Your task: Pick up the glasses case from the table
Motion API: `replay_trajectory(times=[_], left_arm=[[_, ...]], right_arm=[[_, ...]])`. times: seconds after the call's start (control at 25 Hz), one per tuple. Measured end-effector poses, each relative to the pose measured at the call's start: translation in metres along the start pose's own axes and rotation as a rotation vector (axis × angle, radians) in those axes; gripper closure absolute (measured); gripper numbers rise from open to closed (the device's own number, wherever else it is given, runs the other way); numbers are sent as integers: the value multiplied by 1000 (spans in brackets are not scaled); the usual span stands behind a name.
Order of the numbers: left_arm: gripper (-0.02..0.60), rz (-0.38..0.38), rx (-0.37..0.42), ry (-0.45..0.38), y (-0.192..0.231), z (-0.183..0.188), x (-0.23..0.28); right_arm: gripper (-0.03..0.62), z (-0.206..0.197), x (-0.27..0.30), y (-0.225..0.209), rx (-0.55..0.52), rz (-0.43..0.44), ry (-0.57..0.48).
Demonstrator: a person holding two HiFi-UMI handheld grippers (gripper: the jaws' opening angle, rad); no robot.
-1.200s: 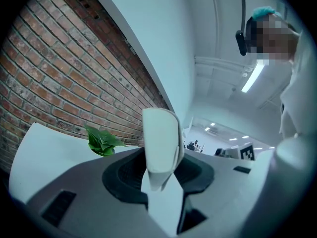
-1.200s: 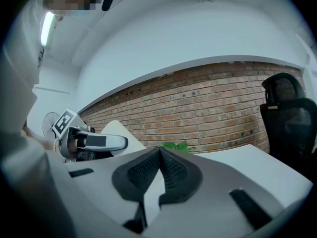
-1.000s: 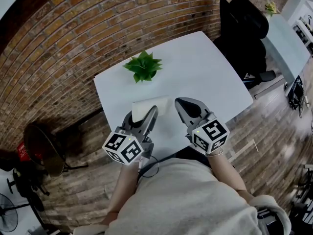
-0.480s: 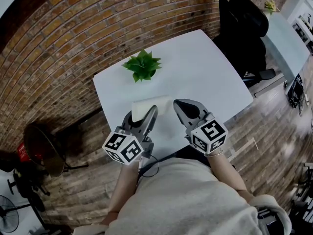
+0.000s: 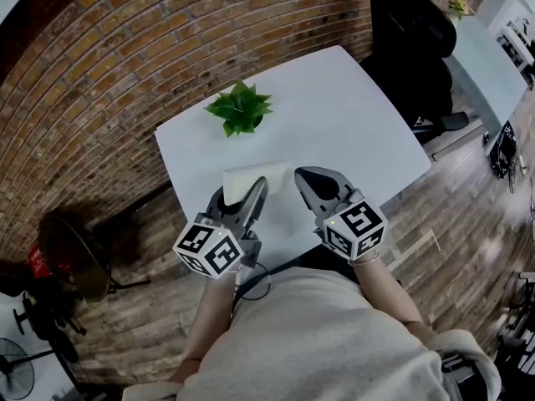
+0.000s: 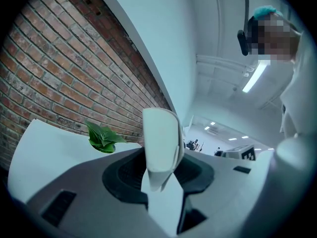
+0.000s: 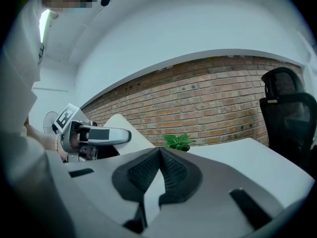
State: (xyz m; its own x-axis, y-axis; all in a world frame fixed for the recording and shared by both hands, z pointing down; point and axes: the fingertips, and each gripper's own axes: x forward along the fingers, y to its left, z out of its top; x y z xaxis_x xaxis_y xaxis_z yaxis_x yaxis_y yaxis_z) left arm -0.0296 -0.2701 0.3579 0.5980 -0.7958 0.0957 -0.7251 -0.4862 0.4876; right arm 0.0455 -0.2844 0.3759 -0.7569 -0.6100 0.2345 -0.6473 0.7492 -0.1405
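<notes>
Left gripper: held level; jaws set partly apart and pressed on the glasses case.
Right gripper: held just beside the left one; jaws fully together, nothing gripped.
Glasses case: white; clamped over the near part of the desk; contact with the desk cannot be told.
Plant: green, placed near the far desk edge, well apart from the case.
Brick wall: seen beyond the desk.

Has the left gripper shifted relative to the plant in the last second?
No. The left gripper, shut on the glasses case, keeps its spacing from the plant.
</notes>
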Motion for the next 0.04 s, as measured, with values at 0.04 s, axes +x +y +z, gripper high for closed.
replay_trajectory(times=[0.04], left_arm=[[430,0,0,1,0,0,1]], right_arm=[[595,0,0,0,0,-1,0]])
